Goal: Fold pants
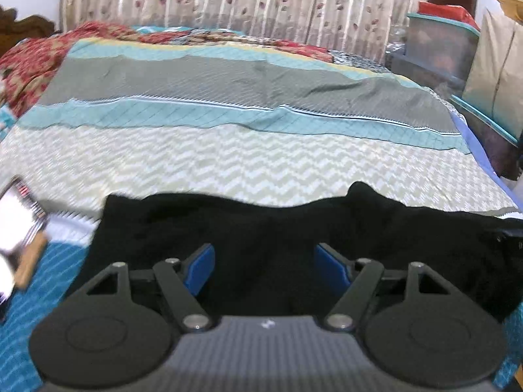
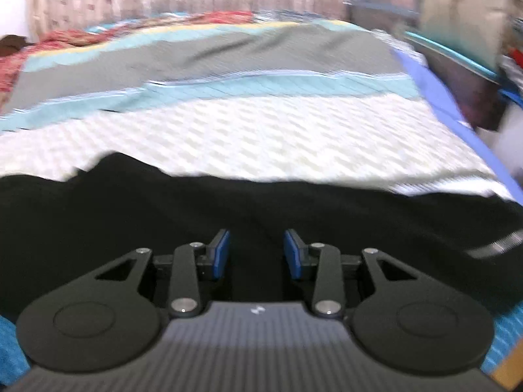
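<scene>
A: Surfaces? The pants (image 1: 278, 238) read as matt black cloth, soft, no sheen.
B: Agreed. The bedspread (image 1: 228, 160) is printed woven cloth, chevron and stripe bands, slightly creased.
A: Left gripper (image 1: 264, 269): matt black plastic arms, ribbed grey body, bright metal pivot pins. Pads (image 1: 199, 269) smooth blue, look rubbery.
B: Right gripper (image 2: 256, 254) has the same finish.
A: The curtain (image 1: 261, 0) is a thin cloth with glossy stripes.
B: The storage bin (image 1: 438, 45) is translucent plastic.

- Plain black fabric pants (image 1: 294, 228), no pattern visible
- Spread sideways across the near part of the bed (image 1: 228, 163)
- Far edge wavy and bunched, lying on the cream chevron band of the cover
</scene>
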The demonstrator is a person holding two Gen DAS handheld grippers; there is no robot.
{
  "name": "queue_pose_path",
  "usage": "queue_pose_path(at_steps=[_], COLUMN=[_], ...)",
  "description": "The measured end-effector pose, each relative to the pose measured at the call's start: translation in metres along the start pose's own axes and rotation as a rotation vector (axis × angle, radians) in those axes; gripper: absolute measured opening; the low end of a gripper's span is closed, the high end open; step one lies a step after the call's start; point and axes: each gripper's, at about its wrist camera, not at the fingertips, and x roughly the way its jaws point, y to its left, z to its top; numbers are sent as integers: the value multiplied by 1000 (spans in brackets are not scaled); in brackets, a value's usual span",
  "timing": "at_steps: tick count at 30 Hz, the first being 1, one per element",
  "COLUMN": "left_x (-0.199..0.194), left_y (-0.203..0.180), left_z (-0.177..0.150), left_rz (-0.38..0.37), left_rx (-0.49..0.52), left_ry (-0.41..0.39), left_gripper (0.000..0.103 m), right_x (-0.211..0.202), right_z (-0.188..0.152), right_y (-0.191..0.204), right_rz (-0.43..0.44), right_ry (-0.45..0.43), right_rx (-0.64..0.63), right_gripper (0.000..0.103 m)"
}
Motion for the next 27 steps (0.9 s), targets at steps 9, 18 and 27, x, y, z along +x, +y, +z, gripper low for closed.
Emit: queue_pose_path(at_steps=[9,18,27], left_x=[61,67,64], left_y=[-18,-18,-20], left_z=[-19,-30,-30], left_rz=[43,73,76], left_rx=[13,47,50], left_ry=[139,140,144], left_gripper=[68,70,70], right_x=[74,77,68], right_z=[32,12,0], right_y=[44,-14,-41], right_rz=[180,18,-13], right_ry=[112,130,112], right_rx=[45,199,275], right_gripper=[40,0,0])
